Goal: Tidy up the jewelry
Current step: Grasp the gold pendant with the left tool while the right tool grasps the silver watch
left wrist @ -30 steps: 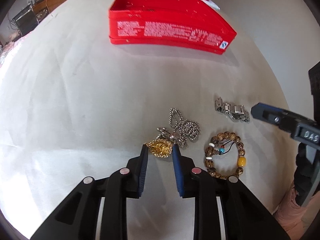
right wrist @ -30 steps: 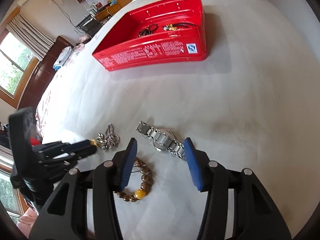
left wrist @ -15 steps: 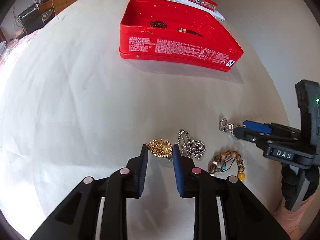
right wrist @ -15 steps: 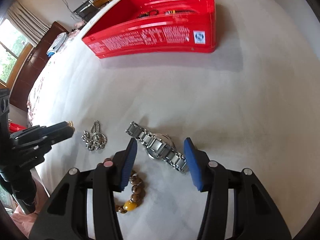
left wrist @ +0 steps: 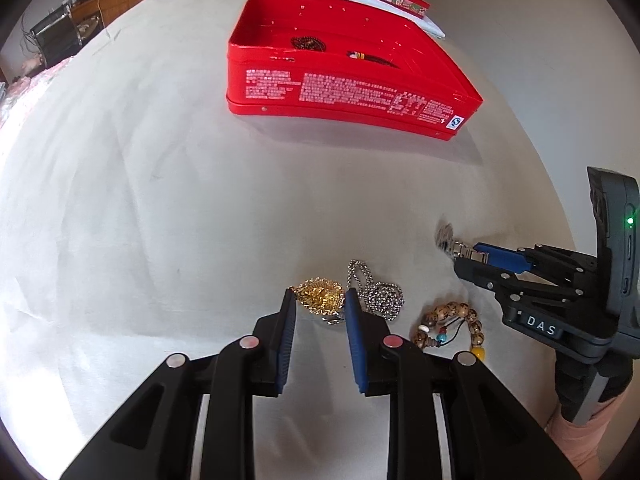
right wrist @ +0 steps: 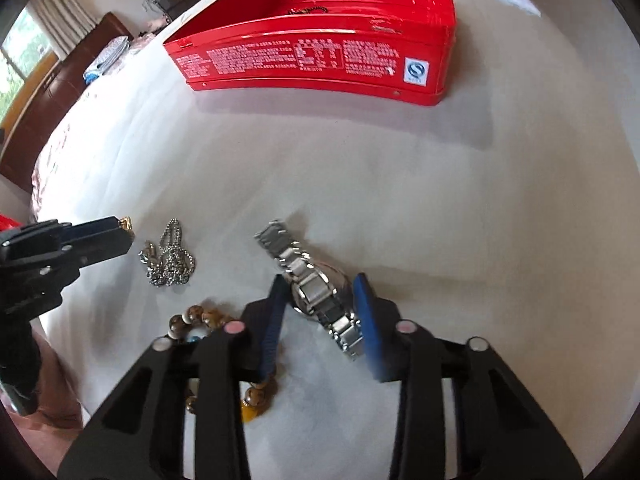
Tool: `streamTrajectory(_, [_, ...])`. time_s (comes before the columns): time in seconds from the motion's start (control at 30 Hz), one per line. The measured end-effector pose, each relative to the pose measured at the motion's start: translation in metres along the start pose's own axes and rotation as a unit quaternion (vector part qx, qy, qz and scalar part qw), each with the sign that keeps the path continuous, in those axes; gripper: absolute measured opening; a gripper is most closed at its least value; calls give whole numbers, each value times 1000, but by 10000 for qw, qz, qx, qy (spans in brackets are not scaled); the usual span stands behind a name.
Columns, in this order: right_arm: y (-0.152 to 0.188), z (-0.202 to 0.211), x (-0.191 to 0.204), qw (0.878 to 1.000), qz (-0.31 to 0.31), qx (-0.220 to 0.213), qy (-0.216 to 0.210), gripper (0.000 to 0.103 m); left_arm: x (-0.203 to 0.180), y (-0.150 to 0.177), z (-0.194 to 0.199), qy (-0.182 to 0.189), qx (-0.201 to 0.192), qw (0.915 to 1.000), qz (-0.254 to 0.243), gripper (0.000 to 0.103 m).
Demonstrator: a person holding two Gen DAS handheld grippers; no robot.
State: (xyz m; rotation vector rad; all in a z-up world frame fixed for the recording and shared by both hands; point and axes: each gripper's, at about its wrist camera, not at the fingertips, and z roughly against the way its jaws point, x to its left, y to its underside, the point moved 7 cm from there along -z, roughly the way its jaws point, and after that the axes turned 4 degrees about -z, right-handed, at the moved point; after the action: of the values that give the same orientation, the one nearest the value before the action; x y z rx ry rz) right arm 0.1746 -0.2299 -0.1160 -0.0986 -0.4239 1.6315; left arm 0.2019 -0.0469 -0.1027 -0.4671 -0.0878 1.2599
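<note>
Left wrist view: the left gripper (left wrist: 320, 304) has its jaws narrowly parted, with the gold chain (left wrist: 320, 299) between the blue tips; whether the pads press on it cannot be told. A silver ball chain (left wrist: 378, 294) lies just right of it, and a wooden bead bracelet (left wrist: 450, 328) further right. The red tin (left wrist: 344, 96) stands open, well beyond, on the white surface (left wrist: 160, 200), with dark beads inside. The right gripper (left wrist: 472, 256) reaches in from the right at the watch (left wrist: 452, 242).

Right wrist view: the right gripper (right wrist: 320, 312) has its jaws moderately open, straddling the steel watch (right wrist: 316, 288); its band lies diagonally between the pads, contact unclear. The bead bracelet (right wrist: 200, 316) sits partly under the left finger.
</note>
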Motion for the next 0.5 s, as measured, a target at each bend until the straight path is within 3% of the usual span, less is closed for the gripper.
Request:
streamTrajectory(0.23, [-4, 11, -15, 9971, -540, -86, -526, 30, 0, 0, 1, -18, -3, 10000, 2, 25])
streamTrajectory(0.5, [-11, 30, -25, 9939, -742, -258, -772, 30, -1, -3, 3, -3, -42, 10000, -28, 25])
